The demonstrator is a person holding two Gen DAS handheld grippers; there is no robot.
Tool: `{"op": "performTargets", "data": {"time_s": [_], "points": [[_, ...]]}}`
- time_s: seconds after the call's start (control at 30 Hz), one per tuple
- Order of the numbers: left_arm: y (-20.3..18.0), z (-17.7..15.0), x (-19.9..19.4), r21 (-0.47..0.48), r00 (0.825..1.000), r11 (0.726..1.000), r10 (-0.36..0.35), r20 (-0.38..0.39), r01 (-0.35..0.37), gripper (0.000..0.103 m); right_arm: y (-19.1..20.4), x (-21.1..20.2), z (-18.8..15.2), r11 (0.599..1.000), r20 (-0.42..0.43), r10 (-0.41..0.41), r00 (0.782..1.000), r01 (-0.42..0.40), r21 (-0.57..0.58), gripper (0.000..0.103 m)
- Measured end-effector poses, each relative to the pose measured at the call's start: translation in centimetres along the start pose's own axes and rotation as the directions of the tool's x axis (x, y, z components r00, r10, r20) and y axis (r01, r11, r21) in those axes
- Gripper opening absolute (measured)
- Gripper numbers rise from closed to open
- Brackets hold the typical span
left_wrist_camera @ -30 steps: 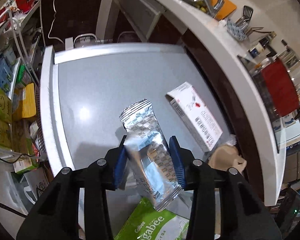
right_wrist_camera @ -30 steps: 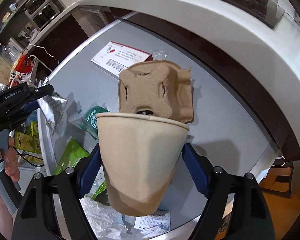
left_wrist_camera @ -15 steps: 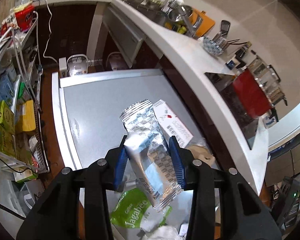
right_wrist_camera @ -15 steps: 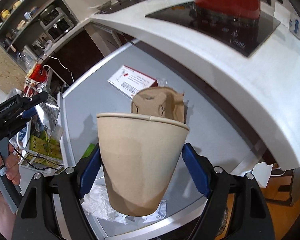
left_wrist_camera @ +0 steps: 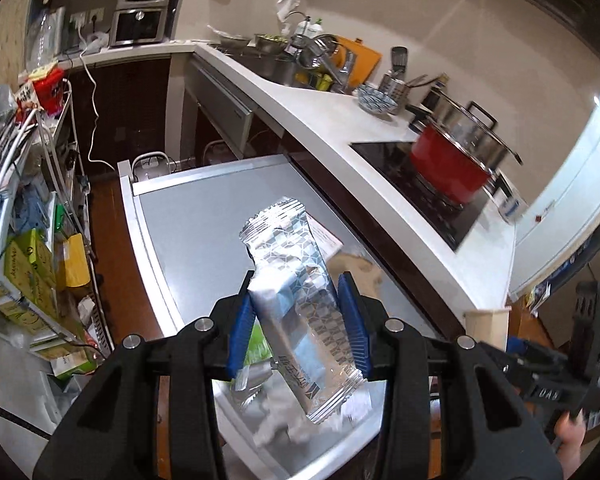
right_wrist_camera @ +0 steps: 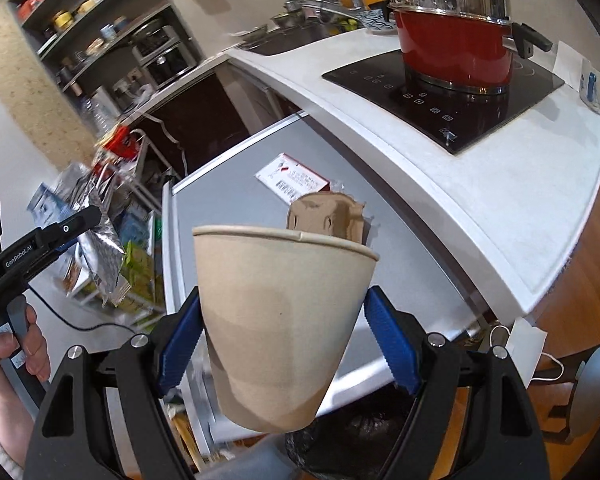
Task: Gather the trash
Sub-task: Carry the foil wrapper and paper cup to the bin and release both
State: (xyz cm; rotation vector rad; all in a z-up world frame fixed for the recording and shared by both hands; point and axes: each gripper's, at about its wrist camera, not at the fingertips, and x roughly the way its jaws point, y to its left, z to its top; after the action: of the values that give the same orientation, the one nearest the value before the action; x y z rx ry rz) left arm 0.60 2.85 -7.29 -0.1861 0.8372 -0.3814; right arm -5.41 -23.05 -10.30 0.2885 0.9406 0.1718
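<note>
My left gripper (left_wrist_camera: 296, 326) is shut on a silver foil snack wrapper (left_wrist_camera: 296, 300) and holds it high above the grey table (left_wrist_camera: 188, 240). My right gripper (right_wrist_camera: 286, 342) is shut on a tan paper cup (right_wrist_camera: 280, 320), held upright above the table's near edge. In the right wrist view the left gripper (right_wrist_camera: 66, 228) shows at the left with the wrapper (right_wrist_camera: 100, 256) hanging from it. On the table lie a white and red carton (right_wrist_camera: 296, 178), a brown cardboard cup carrier (right_wrist_camera: 328, 214), a green snack bag (left_wrist_camera: 258, 346) and crumpled white paper (left_wrist_camera: 280, 420).
A white kitchen counter (right_wrist_camera: 480, 200) with a black hob and a red pot (right_wrist_camera: 456, 48) runs along the table's right side. A cluttered wire rack (left_wrist_camera: 32, 240) stands at the left. A black bag (right_wrist_camera: 360, 436) opens below the cup.
Both grippers have risen and pulled back from the table with the wrapper and the cup still held. The table looks smaller and more of the counter and pot shows.
</note>
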Motion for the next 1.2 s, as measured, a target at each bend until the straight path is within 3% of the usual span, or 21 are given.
{"op": "performTargets", "data": {"time_s": [0.3,0.7,0.87,1.2], "points": [[-3.8,-7.8,-3.0,0.098,0.998,0.994,0.045,-0.034,-0.041,0.042,-2.2,-1.3,-5.7,0.998,-0.122,0.019,0.992,-0.026,-0.057,0.078],[-8.9,-18.1,-1.1,0.203,0.985,0.976,0.105,-0.140,-0.075,0.042,-5.2,2.9,-13.5,0.996,-0.324,0.000,0.946,-0.030,-0.088,0.078],[-11.1,-21.0,1.2,0.262,0.979,0.963,0.109,-0.175,-0.060,0.042,-7.0,4.5,-15.4,0.996,-0.375,-0.032,0.926,-0.001,-0.087,0.078],[-13.1,-23.6,4.9,0.322,0.966,0.945,0.131,-0.222,-0.054,0.042,-9.8,7.1,-17.2,0.997,-0.406,-0.061,0.912,0.041,-0.059,0.078]]}}
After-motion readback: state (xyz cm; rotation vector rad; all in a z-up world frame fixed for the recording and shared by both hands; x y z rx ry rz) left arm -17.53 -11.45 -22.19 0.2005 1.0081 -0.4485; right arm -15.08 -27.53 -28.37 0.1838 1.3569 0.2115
